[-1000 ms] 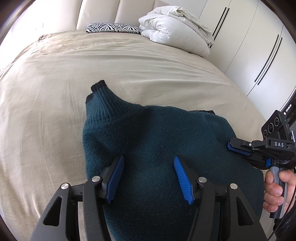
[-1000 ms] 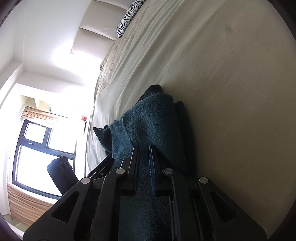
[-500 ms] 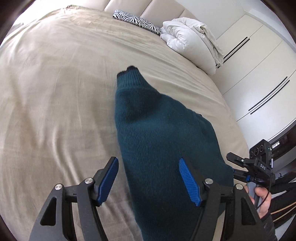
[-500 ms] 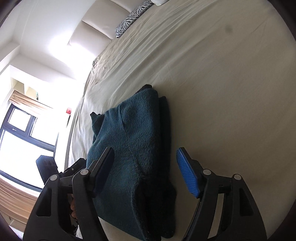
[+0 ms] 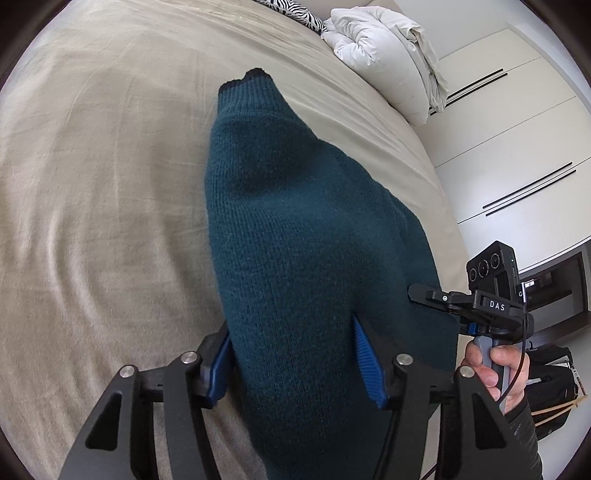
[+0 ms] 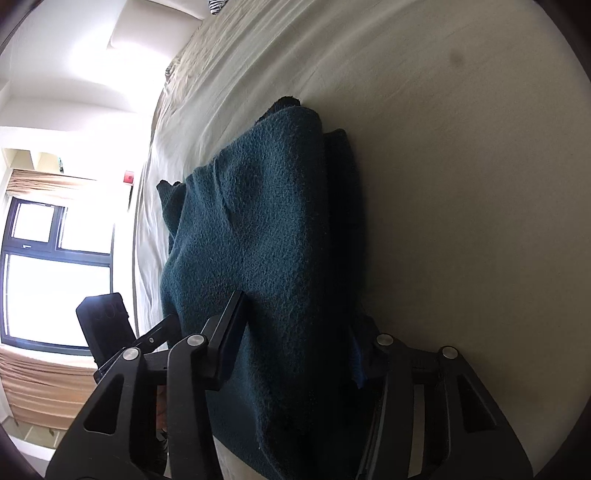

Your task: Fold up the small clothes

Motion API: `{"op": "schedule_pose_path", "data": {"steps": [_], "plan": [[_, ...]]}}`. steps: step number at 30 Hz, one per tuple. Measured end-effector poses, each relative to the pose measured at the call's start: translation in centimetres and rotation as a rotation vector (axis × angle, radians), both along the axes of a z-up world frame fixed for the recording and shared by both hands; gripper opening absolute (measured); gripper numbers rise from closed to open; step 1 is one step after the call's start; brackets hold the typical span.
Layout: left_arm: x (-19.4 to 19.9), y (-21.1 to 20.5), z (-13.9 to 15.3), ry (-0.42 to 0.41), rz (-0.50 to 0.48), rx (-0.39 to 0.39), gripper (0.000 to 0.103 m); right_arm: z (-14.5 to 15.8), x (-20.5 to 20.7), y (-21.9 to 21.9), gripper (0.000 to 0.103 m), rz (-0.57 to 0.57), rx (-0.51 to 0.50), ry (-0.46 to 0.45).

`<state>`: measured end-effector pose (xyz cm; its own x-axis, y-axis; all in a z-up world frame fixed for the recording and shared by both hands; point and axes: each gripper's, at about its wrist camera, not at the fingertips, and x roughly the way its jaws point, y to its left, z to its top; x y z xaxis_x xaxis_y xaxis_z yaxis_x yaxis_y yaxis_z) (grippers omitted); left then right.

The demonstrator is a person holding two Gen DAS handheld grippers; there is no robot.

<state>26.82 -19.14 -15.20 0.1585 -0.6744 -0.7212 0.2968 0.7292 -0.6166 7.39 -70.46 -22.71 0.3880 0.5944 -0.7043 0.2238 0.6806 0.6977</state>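
Observation:
A dark teal knitted sweater [image 5: 295, 240] lies folded lengthwise on the beige bed [image 5: 92, 184], its ribbed cuff end pointing away. My left gripper [image 5: 291, 354] is open, its blue pads on either side of the sweater's near end. My right gripper [image 6: 295, 332] is open too and straddles the sweater [image 6: 266, 240] from the bed's side. The right gripper also shows in the left wrist view [image 5: 424, 295], at the sweater's right edge, held by a hand.
A white folded duvet [image 5: 388, 55] and a zebra-print pillow [image 5: 295, 11] lie at the head of the bed. White wardrobe doors [image 5: 517, 147] stand to the right. A window [image 6: 44, 258] is beyond the bed's far side.
The right gripper has let go of the sweater and opened wide. Both grippers have moved back in so their jaws straddle the sweater's near end.

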Motion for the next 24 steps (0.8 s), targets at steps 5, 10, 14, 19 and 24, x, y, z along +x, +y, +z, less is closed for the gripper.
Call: {"op": "schedule_pose_path", "data": {"steps": [5,10,14,19,24], "plan": [[-0.9,-0.7,1.4,-0.014,-0.001,0.024,0.043,1.2,-0.4,1.1,0.028,-0.007,-0.098,-0.015],[-2.8,-0.1,4.4,-0.056,-0.009,0.068,0.040,4.6,-2.3,3.3,0.024,-0.008,-0.210,-0.067],[-5.5,2.9,7.5,-0.112,-0.014,0.087,0.039,7.7,-4.8,6.7,0.023,0.033,-0.243,-0.115],[-10.5,8.8,9.9,-0.158,-0.020,0.114,0.040,10.0,-9.1,11.5,0.023,0.073,-0.191,-0.173],[-15.4,14.9,10.1,-0.174,0.020,0.138,0.040,10.0,-13.1,17.2,0.023,0.129,-0.157,-0.202]]}}
